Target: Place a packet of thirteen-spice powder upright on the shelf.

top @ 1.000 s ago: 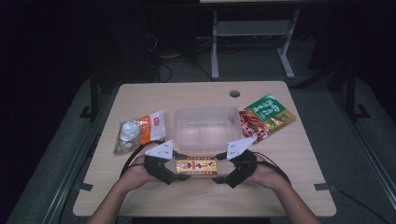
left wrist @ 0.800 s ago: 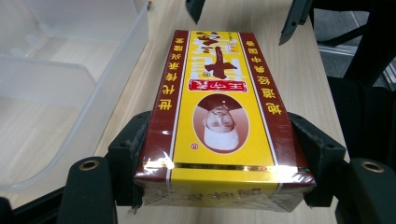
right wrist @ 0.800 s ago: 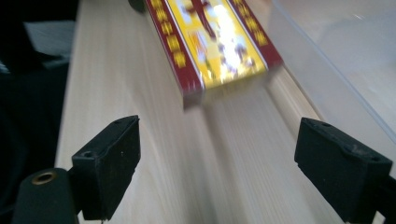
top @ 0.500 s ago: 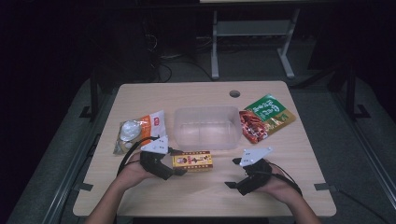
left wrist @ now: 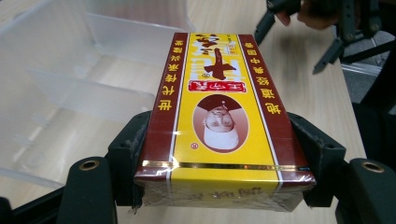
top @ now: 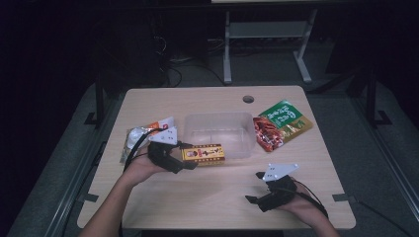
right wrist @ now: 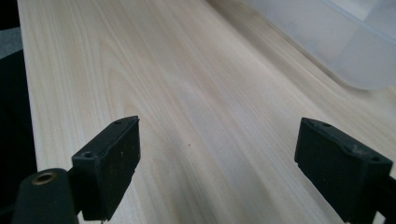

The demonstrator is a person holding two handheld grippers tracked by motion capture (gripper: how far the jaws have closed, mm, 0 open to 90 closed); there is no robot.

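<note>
A yellow and dark-red box (top: 203,154) (left wrist: 219,102) hangs just above the table, right in front of the clear plastic container (top: 217,116) (left wrist: 70,74). My left gripper (top: 187,159) (left wrist: 219,156) is shut on the box's left end, one jaw pressed on each long side. The right gripper (top: 254,187) (right wrist: 217,154) is open and holds nothing. It hovers low over bare wood near the table's front right, well apart from the box. In the left gripper view the right gripper (left wrist: 303,21) sits at the top right. A corner of the container (right wrist: 341,46) lies beyond the right jaws.
A green and red snack packet (top: 282,124) lies right of the container, touching it. An orange and white packet (top: 141,136) lies to the left, behind my left hand. A round cable hole (top: 248,98) sits near the table's far edge (top: 212,90).
The right gripper has let go of the box's right end and drawn back toward the front right. The left gripper has carried the box a little up and toward the container.
</note>
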